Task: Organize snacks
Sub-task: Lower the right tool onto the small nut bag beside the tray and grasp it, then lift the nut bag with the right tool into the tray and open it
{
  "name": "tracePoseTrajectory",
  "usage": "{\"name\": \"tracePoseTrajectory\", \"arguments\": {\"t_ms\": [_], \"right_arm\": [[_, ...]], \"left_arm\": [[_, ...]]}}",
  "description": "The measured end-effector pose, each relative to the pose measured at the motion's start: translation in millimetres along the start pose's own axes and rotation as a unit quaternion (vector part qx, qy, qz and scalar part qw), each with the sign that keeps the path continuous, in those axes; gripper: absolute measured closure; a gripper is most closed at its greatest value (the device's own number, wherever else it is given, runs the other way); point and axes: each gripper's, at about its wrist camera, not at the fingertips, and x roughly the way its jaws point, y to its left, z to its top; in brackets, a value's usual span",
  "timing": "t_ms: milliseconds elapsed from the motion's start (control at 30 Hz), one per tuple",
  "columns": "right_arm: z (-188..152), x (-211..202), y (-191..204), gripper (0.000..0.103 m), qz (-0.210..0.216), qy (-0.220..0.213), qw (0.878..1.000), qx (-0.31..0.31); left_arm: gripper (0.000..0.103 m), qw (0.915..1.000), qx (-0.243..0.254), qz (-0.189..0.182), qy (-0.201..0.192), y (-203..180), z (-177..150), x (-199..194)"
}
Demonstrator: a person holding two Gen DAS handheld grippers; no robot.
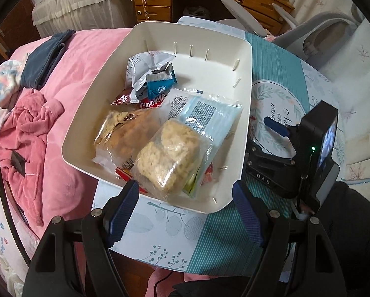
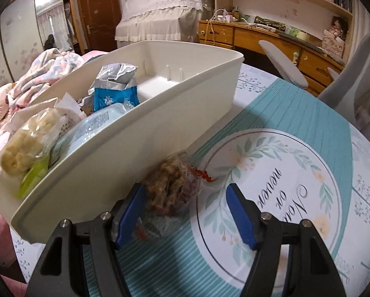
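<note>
A white bin [image 1: 244,74] stands on the table and holds several snack packets: a clear bag of rice crackers [image 1: 167,156], a light-blue packet [image 1: 209,116], a red cookie pack [image 1: 152,102] and a silver wrapper [image 1: 145,64]. My left gripper [image 1: 185,208] hovers open over the bin's near rim, holding nothing. To the right of the bin, my right gripper shows one blue finger [image 1: 276,126]. In the right wrist view a clear bag of brown snack [image 2: 172,188] lies on the table against the bin's outer wall [image 2: 160,128]. My right gripper [image 2: 186,212] is open around this bag, with a gap at the right pad.
A round floral placemat [image 2: 271,185] lies on a teal striped runner [image 1: 276,59] right of the bin. Pink bedding and clothes [image 1: 68,57] lie left of the table. A grey chair [image 1: 321,32] and wooden drawers [image 1: 155,0] stand beyond the far edge.
</note>
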Motion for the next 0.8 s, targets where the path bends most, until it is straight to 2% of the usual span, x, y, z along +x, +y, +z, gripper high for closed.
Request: {"name": "tracePoseTrajectory", "arguments": {"t_ms": [200,400,433,467,500,533,567,667,800], "right_arm": [[5.5,4.6,2.6,0.035,0.000,0.000,1.000,-0.012],[7.9,9.9,-1.3,0.036,0.009,0.024,1.000,0.008],[8.5,11.0,-2.6,0.041,0.013,0.031,0.999,0.014],[8.6,16.0,-3.3,0.057,0.022,0.050,0.998,0.018],[7.8,21.5,-0.2,0.063,0.010,0.066,0.998,0.010],[6.9,23.0,7.1,0.068,-0.016,0.061,0.998,-0.018],[6.4,24.6,13.0,0.069,-0.019,0.057,0.997,-0.038],[7.3,29.1,7.5,0.069,-0.015,0.062,0.998,-0.005],[5.5,31.2,10.0,0.070,-0.027,0.064,0.998,-0.004]], "left_arm": [[0.026,0.9998,-0.018,0.000,-0.003,8.7,-1.4,-1.6],[0.026,0.9996,-0.028,-0.005,-0.010,14.1,-1.3,-6.2],[0.026,0.9995,-0.028,-0.006,-0.012,14.6,-1.3,-7.0],[0.026,0.9995,-0.027,-0.009,-0.015,14.7,-0.9,-8.6],[0.026,0.9995,-0.026,-0.010,-0.018,14.6,-0.6,-9.7],[0.026,0.9994,-0.025,-0.012,-0.020,14.6,-0.6,-10.7],[0.026,0.9994,-0.024,-0.014,-0.022,15.3,-0.9,-11.7],[0.026,0.9992,-0.026,-0.018,-0.025,18.5,-1.3,-14.6],[0.026,0.9988,-0.024,-0.027,-0.033,25.4,2.3,-18.0]]}}
